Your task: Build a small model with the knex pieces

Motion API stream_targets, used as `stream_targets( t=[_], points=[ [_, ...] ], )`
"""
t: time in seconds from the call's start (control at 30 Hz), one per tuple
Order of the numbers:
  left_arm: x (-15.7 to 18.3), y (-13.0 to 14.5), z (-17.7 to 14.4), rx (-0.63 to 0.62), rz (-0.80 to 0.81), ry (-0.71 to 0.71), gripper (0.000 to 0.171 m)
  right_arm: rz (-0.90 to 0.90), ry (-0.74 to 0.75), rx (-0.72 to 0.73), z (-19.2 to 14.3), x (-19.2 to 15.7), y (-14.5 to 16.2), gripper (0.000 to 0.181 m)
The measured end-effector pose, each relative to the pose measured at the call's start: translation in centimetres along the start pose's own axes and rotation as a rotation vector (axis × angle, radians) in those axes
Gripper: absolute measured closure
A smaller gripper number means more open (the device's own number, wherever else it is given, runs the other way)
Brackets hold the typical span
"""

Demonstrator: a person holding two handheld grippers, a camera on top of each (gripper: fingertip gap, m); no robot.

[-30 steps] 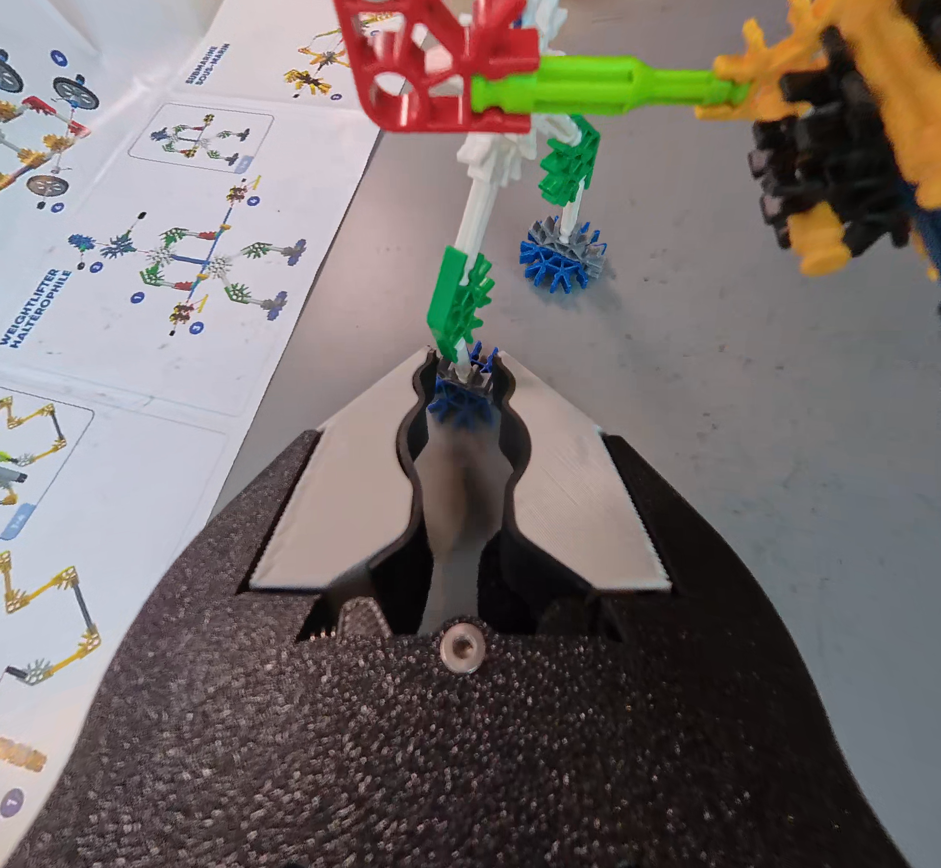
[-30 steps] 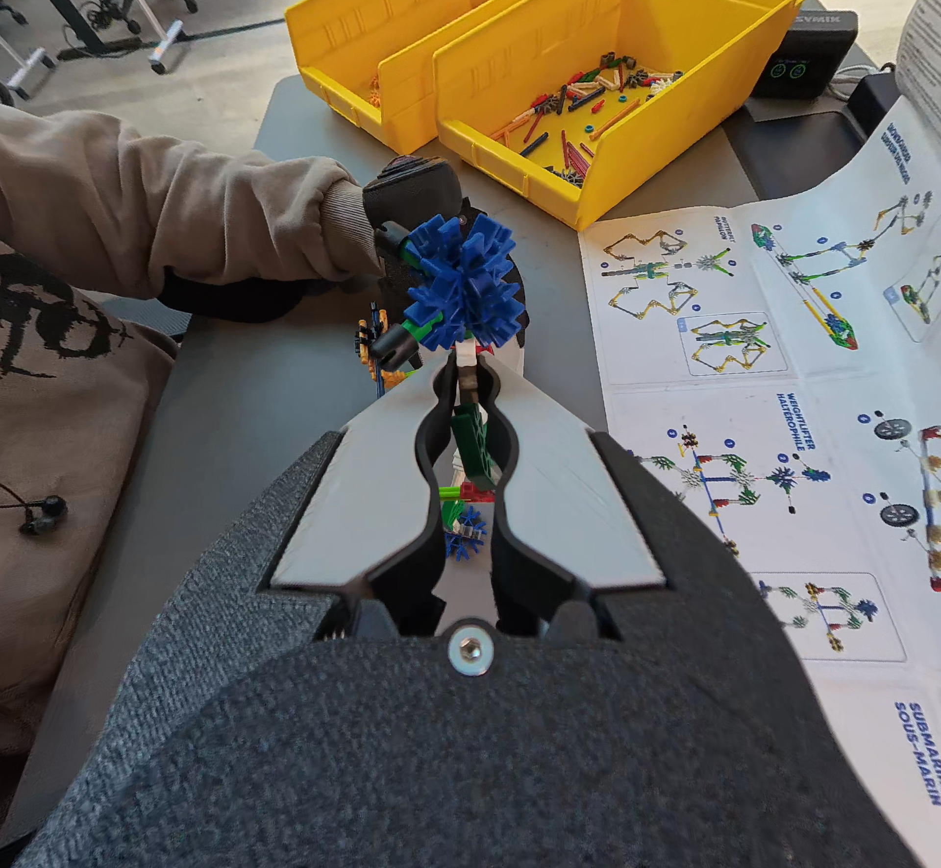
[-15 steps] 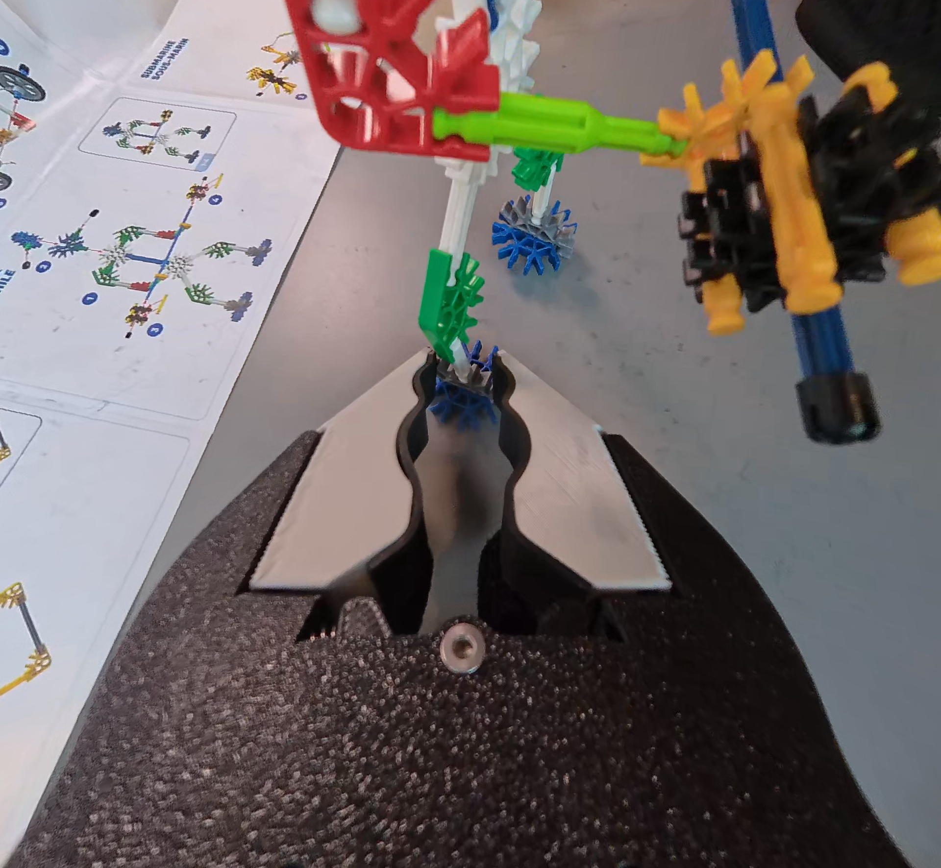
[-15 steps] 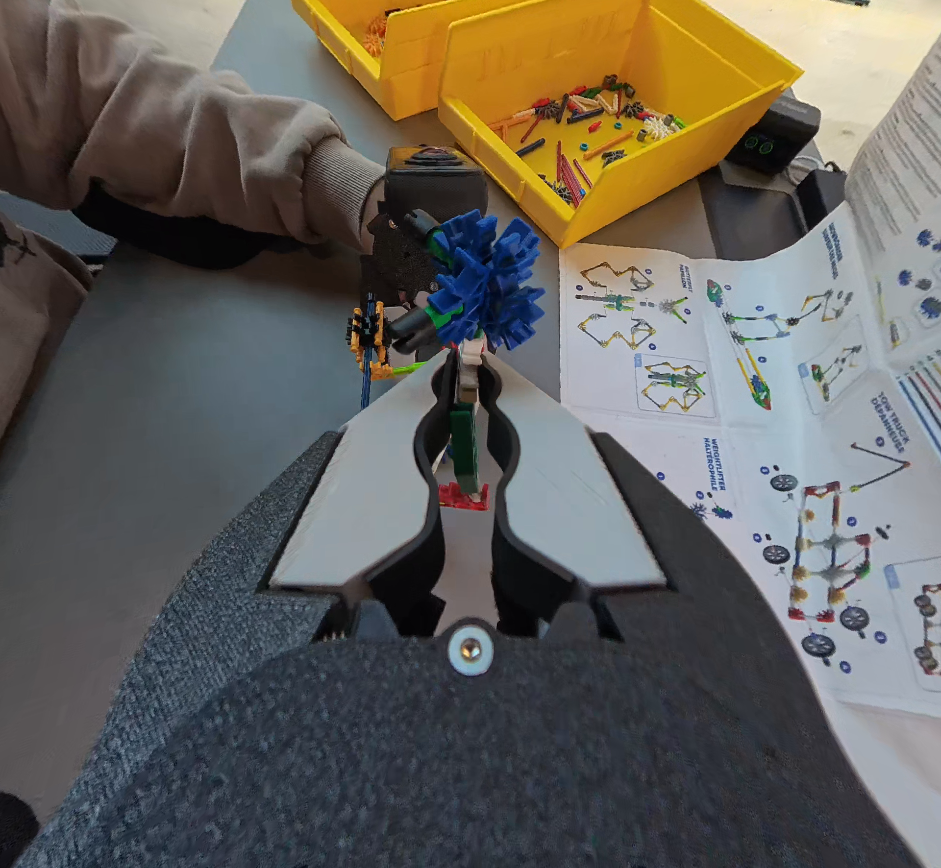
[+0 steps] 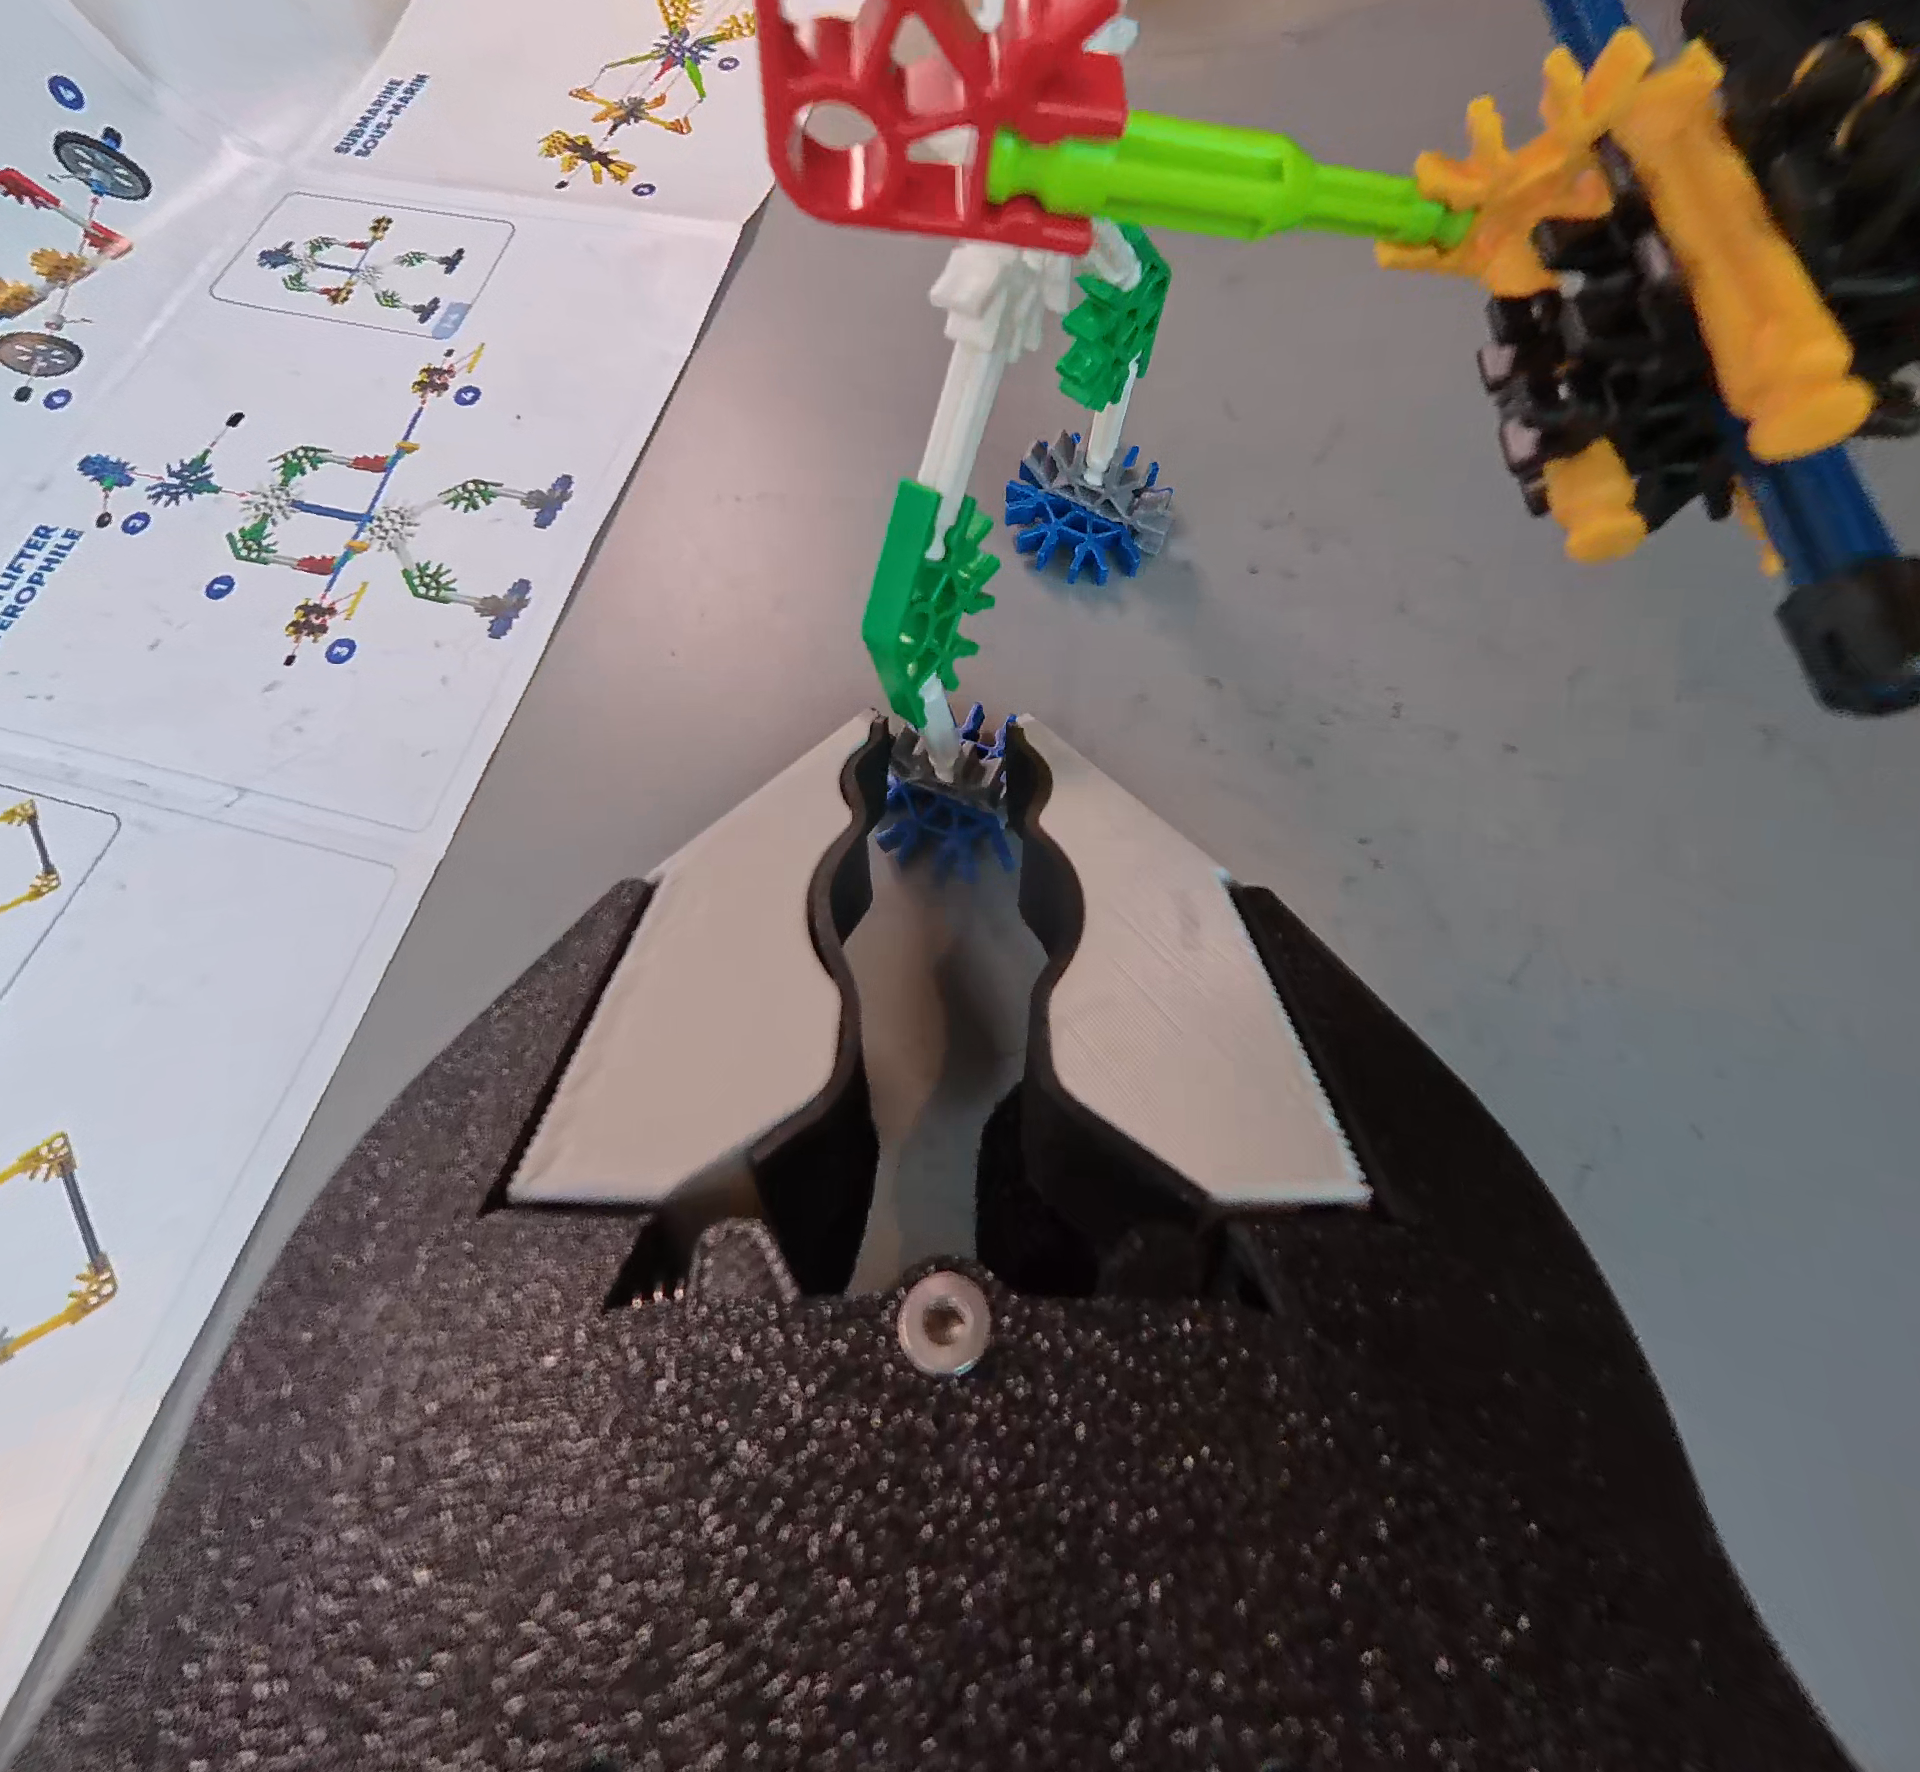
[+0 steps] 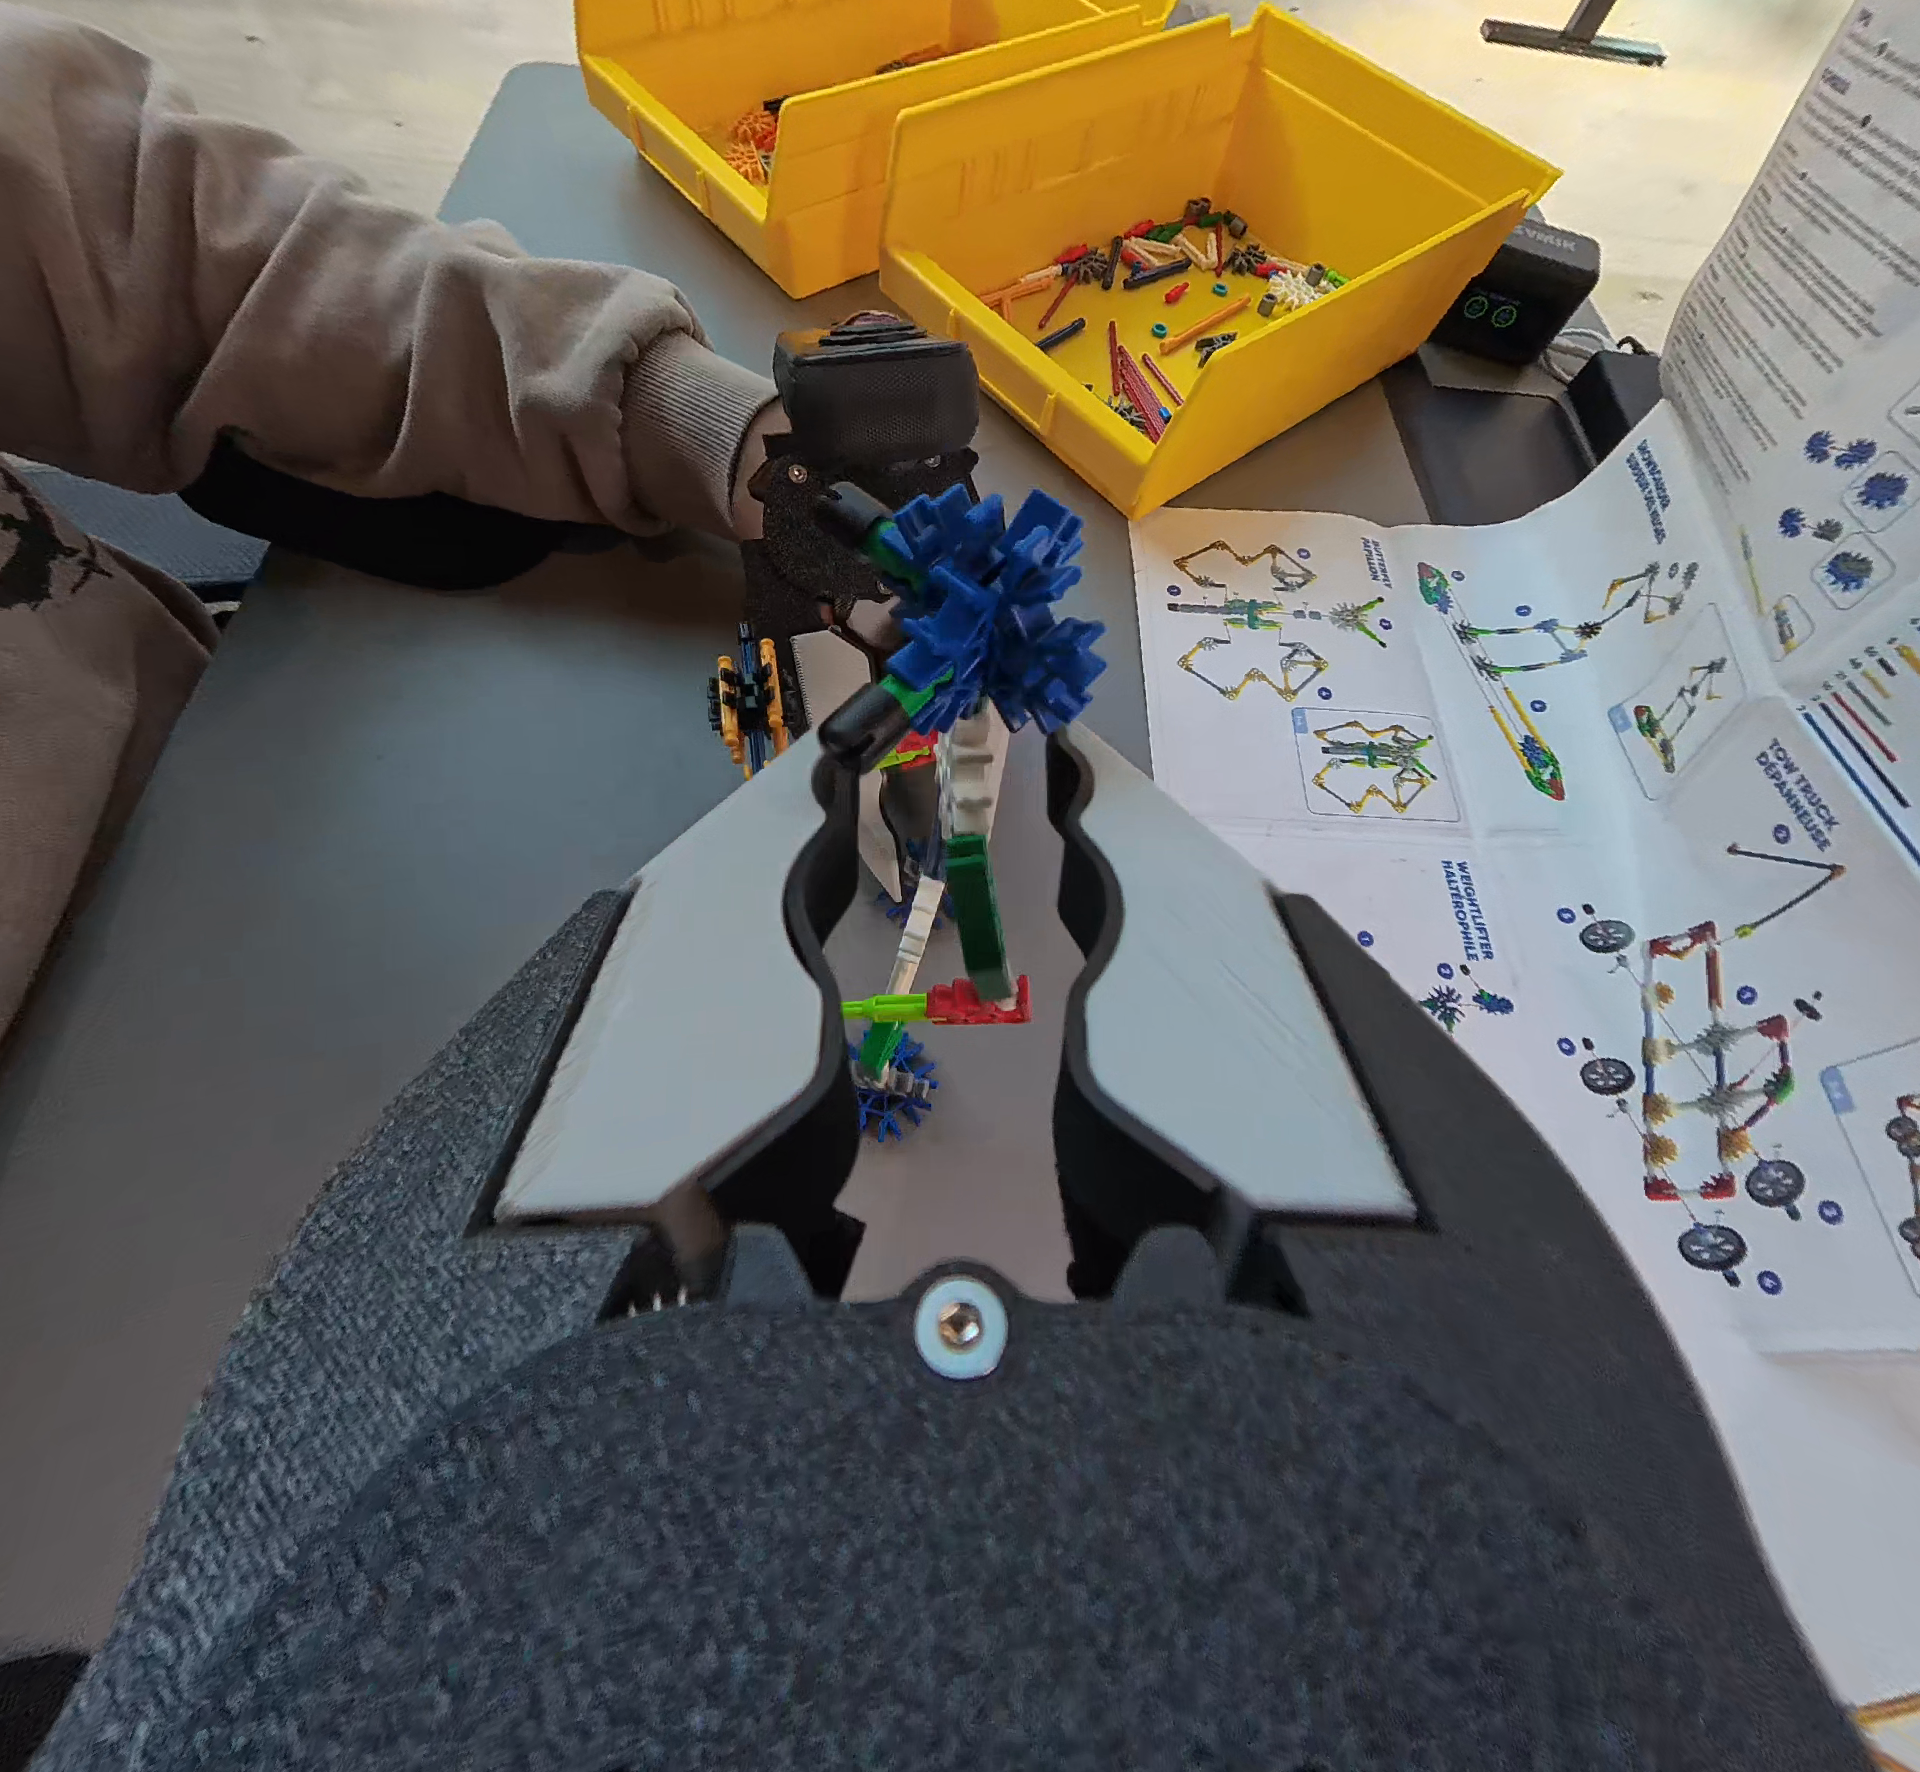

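A toy figure of plastic rods and connectors stands on the grey table [image 5: 1455, 891]. My left gripper [image 5: 945, 735] is shut on one blue-and-grey snowflake foot [image 5: 940, 813]. A white rod and a green connector [image 5: 925, 600] rise from that foot to a red connector [image 5: 914, 60]. A light green rod [image 5: 1195, 174] leads to a yellow-and-black cluster [image 5: 1642, 320]. The second foot [image 5: 1091, 517] rests on the table. My right gripper [image 6: 948, 756] is open, with its jaws on either side of the figure's white rod, below the blue snowflake cluster [image 6: 997, 621].
A folded instruction sheet lies left of the figure in the left wrist view [image 5: 312, 372] and on the right in the right wrist view [image 6: 1558, 787]. Two yellow bins [image 6: 862, 60] [image 6: 1226, 195] with loose parts stand behind. A person's sleeve [image 6: 364, 351] reaches in from the left. The left gripper's tips are roughly 15 centimeters from the right gripper's.
My right gripper was shut on the figure's white rod and has opened. My left gripper stays shut on the foot. The figure's upper part has swung a little.
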State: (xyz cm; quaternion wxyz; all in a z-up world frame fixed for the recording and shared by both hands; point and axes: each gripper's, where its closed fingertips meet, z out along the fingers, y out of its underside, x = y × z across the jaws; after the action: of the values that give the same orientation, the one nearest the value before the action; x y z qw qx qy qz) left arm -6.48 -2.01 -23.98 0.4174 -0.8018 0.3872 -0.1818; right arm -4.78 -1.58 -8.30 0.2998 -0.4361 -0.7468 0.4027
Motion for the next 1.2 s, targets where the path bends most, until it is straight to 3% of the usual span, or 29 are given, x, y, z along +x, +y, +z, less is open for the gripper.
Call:
stream_targets(
  t=[0.2, 0.4, 0.6, 0.73, 0.87, 0.97, 1.07, 1.2],
  points=[
    [0.0, 0.3, -0.5, -0.007, 0.006, -0.027, 0.140, 0.074, 0.142, 0.134, -4.6, 0.0, -0.1, 0.130],
    [-0.3, -0.5, -2.3, 0.049, -0.023, -0.031, 0.130, 0.147, 0.331, 0.155, -7.8, -2.0, 4.9, 0.131],
    [-0.4, -0.5, -3.1, 0.074, -0.059, -0.081, 0.130, 0.264, 0.344, 0.030, -4.4, -5.6, 12.2, 0.133],
    [-1.0, -0.2, -2.3, 0.062, -0.093, -0.141, 0.132, 0.356, 0.359, -0.104, -0.5, -5.0, 15.7, 0.153],
    [0.3, -0.8, -1.4, 0.080, -0.104, -0.083, 0.144, 0.305, 0.327, -0.123, 2.6, -4.1, 14.4, 0.158],
    [0.3, -0.1, -0.9, 0.033, -0.082, -0.118, 0.155, 0.277, 0.339, -0.158, 4.0, -3.2, 14.1, 0.160],
    [-0.2, 0.1, -1.1, 0.027, -0.094, -0.155, 0.158, 0.253, 0.413, -0.172, 4.2, -1.5, 14.2, 0.178],
    [-0.9, 0.6, -1.8, 0.029, -0.125, -0.159, 0.161, 0.247, 0.417, -0.172, 4.8, -0.1, 14.0, 0.181]
  ],
)
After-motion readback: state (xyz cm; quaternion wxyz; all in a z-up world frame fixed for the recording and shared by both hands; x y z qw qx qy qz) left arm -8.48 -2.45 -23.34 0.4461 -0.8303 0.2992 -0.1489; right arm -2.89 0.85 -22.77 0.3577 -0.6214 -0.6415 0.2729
